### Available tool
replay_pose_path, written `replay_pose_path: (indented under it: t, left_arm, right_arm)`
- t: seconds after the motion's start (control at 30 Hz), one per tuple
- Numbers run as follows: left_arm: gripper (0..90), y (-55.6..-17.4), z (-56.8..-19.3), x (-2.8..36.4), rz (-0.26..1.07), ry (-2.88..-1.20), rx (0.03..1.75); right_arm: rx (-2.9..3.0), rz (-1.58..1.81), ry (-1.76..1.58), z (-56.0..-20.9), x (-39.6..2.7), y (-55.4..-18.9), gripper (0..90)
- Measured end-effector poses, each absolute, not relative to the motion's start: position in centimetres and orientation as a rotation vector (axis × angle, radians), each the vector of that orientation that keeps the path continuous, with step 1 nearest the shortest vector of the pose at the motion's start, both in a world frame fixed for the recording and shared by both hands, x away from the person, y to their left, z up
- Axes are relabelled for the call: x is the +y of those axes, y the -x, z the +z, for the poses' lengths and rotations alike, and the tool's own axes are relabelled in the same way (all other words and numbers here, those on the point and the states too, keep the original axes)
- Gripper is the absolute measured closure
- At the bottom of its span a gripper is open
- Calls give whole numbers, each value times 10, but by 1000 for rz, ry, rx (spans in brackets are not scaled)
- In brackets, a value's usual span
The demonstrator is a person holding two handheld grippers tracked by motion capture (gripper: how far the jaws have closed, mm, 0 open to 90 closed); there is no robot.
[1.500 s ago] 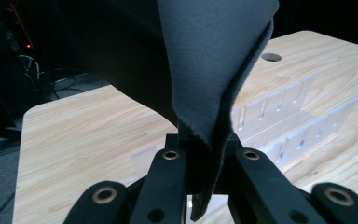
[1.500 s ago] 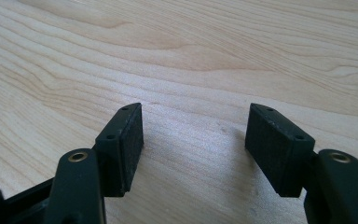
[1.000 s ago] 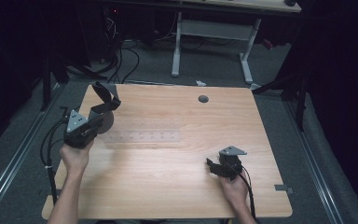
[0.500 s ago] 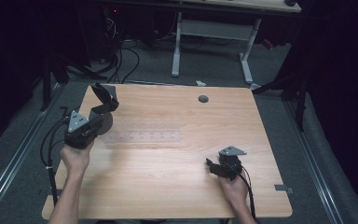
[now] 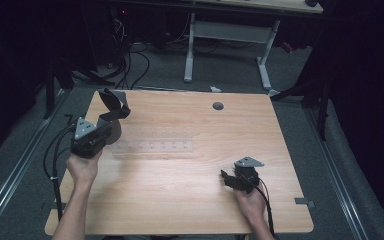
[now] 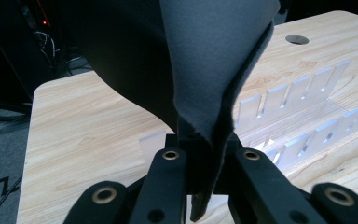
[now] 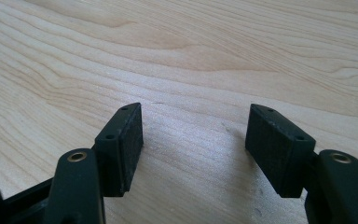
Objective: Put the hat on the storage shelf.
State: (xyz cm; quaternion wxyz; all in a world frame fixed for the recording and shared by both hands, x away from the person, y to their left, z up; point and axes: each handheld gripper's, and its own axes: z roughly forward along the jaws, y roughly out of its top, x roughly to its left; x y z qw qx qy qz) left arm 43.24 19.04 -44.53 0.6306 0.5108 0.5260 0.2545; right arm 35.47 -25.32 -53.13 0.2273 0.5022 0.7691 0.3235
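The left gripper (image 5: 96, 136) is showing a black body with a grey three-cornered plate on top, nearer the round hole (image 5: 218, 106) in the table than the hand behind it. Its black arms are carrying brass-ringed rivets. A black cable is trailing from it, away from that hole. The right gripper (image 7: 193, 151), further from the hole, is wearing the same grey plate and black cable. Its two black pads (image 7: 279, 149) are looking blocky, with small screw holes along their edges. Both forearms are appearing bare, no sleeves
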Motion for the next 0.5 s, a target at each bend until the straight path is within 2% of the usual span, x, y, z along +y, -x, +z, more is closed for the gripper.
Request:
replay_pose_path:
  t: [0.5]
  left_arm:
    - [867, -436, -443, 184, 572, -1161, 1236]
  right_arm:
    - [2124, 893, -1382, -531, -253, -355, 363]
